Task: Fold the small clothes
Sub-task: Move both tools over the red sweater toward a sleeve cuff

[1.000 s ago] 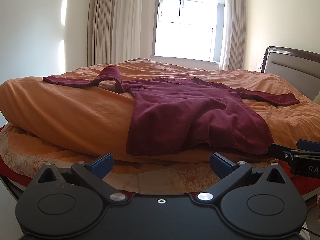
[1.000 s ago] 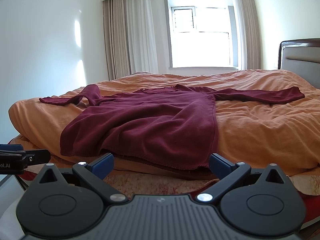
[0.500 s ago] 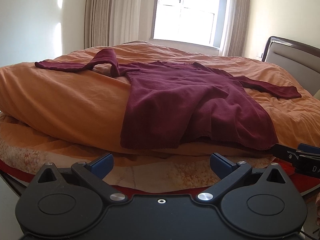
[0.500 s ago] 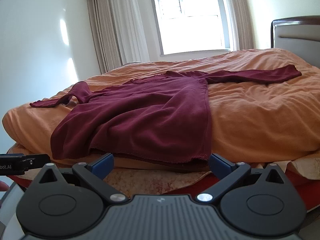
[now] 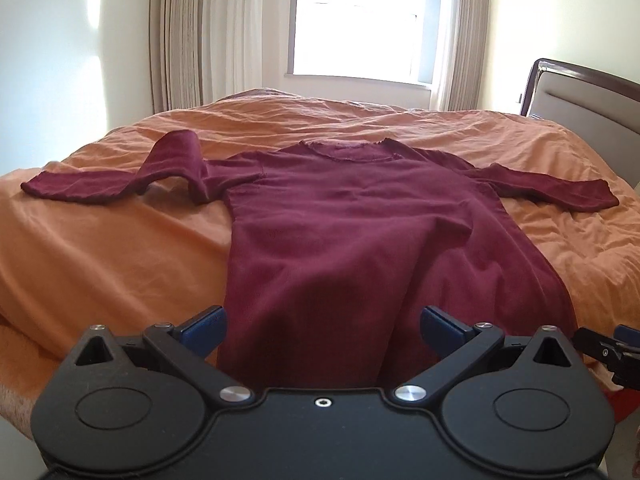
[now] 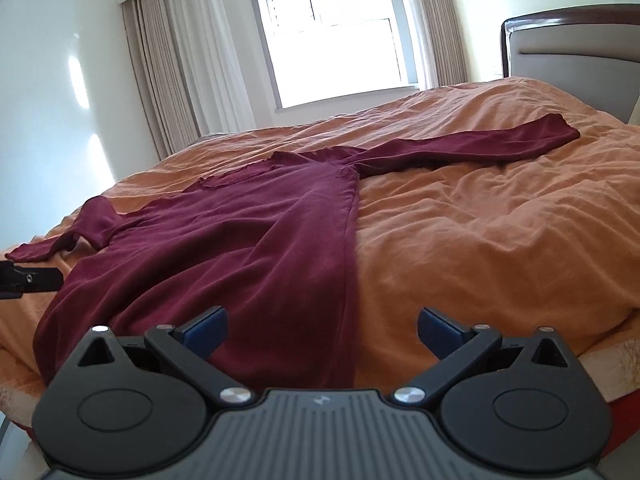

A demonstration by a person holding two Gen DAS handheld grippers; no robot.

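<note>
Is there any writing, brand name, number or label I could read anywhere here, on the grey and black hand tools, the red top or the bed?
No readable text in either view.
Right gripper: a small pale logo mark on its ribbed grey body, too small to read.
Left gripper: no marking on its black body.
Maroon long-sleeved top: a faint patch inside the neckline, perhaps a tag, too blurred to read.
Orange duvet: no print or label shows.

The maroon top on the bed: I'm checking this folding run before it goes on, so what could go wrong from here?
1. The maroon top hangs its hem over the edge of the orange duvet, so a pull could drag it off.
2. Its left sleeve is bent over itself and may fold in crooked.
3. The left tongs and right tongs are open over soft bedding and might pinch the duvet too.
</note>
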